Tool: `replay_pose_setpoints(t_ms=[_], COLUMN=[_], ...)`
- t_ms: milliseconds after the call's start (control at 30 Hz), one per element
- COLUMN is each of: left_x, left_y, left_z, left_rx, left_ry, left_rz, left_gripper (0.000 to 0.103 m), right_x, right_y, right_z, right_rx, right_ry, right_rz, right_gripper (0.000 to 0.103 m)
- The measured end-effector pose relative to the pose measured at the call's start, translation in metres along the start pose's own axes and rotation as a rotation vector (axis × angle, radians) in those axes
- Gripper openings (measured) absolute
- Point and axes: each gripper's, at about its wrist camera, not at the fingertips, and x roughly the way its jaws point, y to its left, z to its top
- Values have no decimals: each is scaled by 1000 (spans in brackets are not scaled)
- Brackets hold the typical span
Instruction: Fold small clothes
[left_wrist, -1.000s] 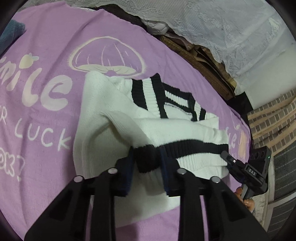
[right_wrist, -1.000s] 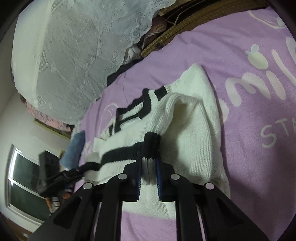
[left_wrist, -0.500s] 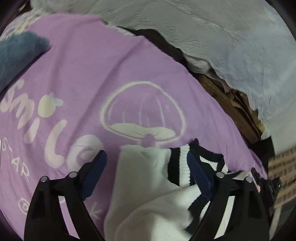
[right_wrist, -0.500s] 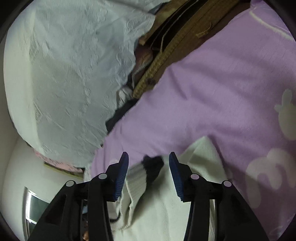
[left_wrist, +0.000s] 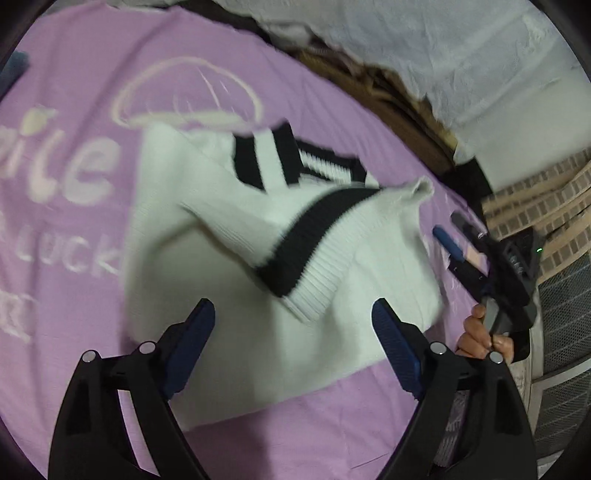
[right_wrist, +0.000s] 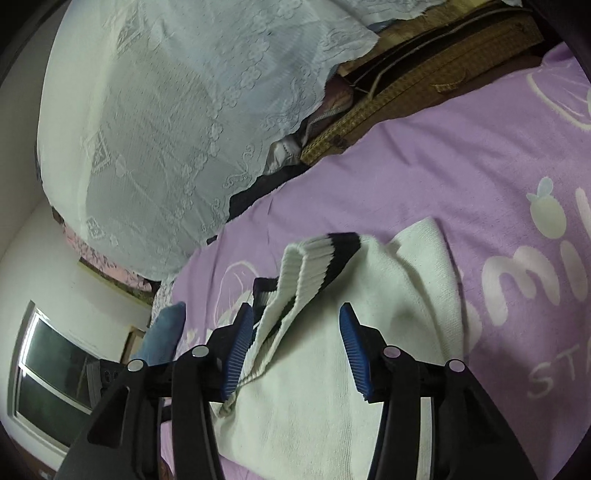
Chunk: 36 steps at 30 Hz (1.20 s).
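Fingers (left_wrist: 195, 332) of the left gripper (left_wrist: 295, 343) spread wide, holding nothing, above the folded sweater (left_wrist: 229, 229). Right gripper (right_wrist: 295, 343) likewise wide and empty, its left finger beside the striped hem (right_wrist: 325, 258). Sweater lies on the purple blanket (left_wrist: 74, 92).

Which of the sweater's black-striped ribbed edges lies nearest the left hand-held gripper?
The hem band, folded up over the sweater, with one broad black stripe. The V-neck collar lies farther off and shows several narrower stripes.

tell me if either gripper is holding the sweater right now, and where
Nothing is held. The left gripper and right gripper are both open, and the white sweater lies loose on the purple blanket.
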Motion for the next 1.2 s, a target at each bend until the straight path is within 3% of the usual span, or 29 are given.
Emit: replay_pose_setpoints(t_ms=[67, 133, 167, 200, 267, 333, 433, 500, 600, 733, 933, 1100, 1133, 1200], left_x=[15, 19, 20, 20, 14, 9, 8, -2, -20, -26, 1, 43, 48, 59], left_y=[-4, -6, -11, -14, -12, -10, 12, 30, 36, 32, 1, 9, 13, 27], left_z=[6, 13, 19, 25, 43, 65, 101, 110, 102, 86, 81, 88, 88, 91], left_rx=[-19, -40, -33, -28, -64, -97, -196, -264, -221, -148, -25, -17, -19, -48], left_ry=[-4, -28, -31, -31, -78, -131, -183, -241, -303, -303, -281, -234, -225, -195], left_rz=[32, 25, 9, 8, -2, 46, 100, 204, 315, 315, 418, 530, 549, 555], left_gripper=[84, 76, 47, 28, 27, 27, 35, 62, 82, 83, 83, 83, 83, 94], right_x=[0, 2, 3, 5, 16, 35, 65, 73, 68, 54, 65, 84, 87, 91], right_y=[2, 1, 1, 1, 3, 8, 5, -4, -19, -7, 33, 4, -7, -32], right_z=[-1, -3, -4, -4, -2, 7, 29, 40, 46, 37, 24, 28, 30, 32], right_rx=[-6, -11, -11, -13, -23, -29, 26, 80, 179, 108, -86, -31, -24, 20], right_ry=[5, 16, 22, 28, 48, 77, 56, 10, -39, -52, -25, -8, -11, -7], right_rz=[11, 5, 7, 7, 2, -6, -56, -87, -41, -44, -96, -167, -202, -226], right_gripper=[50, 50, 50, 50, 49, 49, 49, 49, 50, 50, 50, 49, 44, 28])
